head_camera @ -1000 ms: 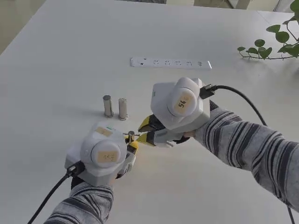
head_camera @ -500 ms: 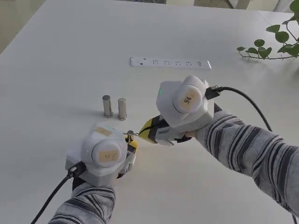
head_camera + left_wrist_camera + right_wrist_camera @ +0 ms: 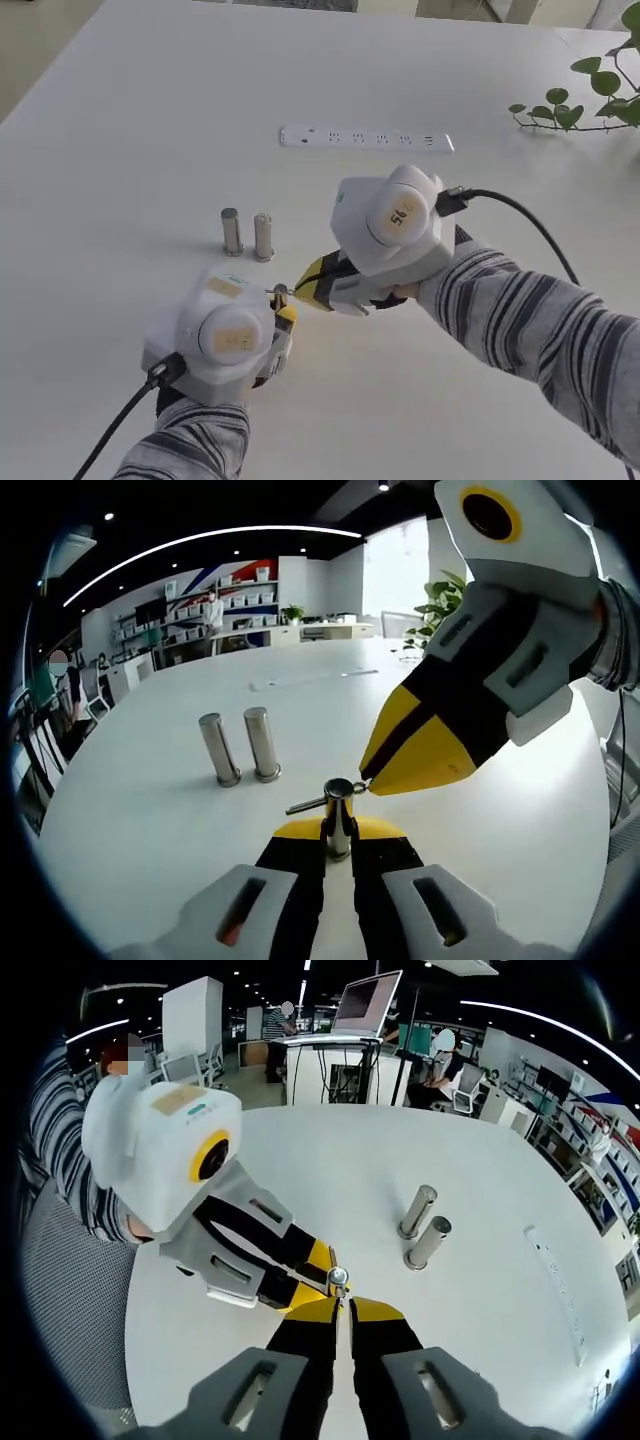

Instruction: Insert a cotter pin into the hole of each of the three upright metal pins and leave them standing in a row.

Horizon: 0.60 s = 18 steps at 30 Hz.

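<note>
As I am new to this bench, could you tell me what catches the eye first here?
In the foreground, the left gripper clamps an upright metal pin while the right gripper pinches a cotter pin lying in its hole. Just beyond, two more metal pins stand side by side.

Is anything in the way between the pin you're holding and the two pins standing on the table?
Nothing visible. Bare table lies between the held metal pin and the two standing pins. The right tongs, pinching the cotter pin, sit off to the side.
</note>
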{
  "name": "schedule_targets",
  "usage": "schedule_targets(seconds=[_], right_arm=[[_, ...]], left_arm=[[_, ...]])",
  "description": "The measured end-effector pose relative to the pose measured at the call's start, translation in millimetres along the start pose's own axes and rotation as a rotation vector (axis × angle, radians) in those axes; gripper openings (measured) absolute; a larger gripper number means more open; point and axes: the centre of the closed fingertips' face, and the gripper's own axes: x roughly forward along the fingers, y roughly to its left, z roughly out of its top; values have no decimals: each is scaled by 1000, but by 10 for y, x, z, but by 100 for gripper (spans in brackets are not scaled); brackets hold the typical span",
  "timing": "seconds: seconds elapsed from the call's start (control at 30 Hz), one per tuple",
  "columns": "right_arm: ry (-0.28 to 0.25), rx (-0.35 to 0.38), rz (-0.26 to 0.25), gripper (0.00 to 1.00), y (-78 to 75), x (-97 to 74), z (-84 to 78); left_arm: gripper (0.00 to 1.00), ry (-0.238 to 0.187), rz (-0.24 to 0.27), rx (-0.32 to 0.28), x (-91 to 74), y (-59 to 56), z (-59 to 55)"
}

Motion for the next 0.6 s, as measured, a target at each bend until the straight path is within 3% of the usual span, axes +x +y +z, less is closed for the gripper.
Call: schedule_targets(seconds=[0.17, 0.23, 0.33, 0.6], right_arm=[[-6, 68, -41, 7, -95, -78, -93], [-69, 171, -45, 12, -111, -126, -80], [-113, 253, -85, 17, -188, -209, -129], [-183, 368, -152, 31, -265, -338, -274]], left_arm=[[5, 6, -5, -12, -3, 0, 2], [5, 6, -5, -27, 0, 14, 4], [5, 5, -5, -29, 6, 31, 6], [5, -9, -4, -19, 1, 106, 50]])
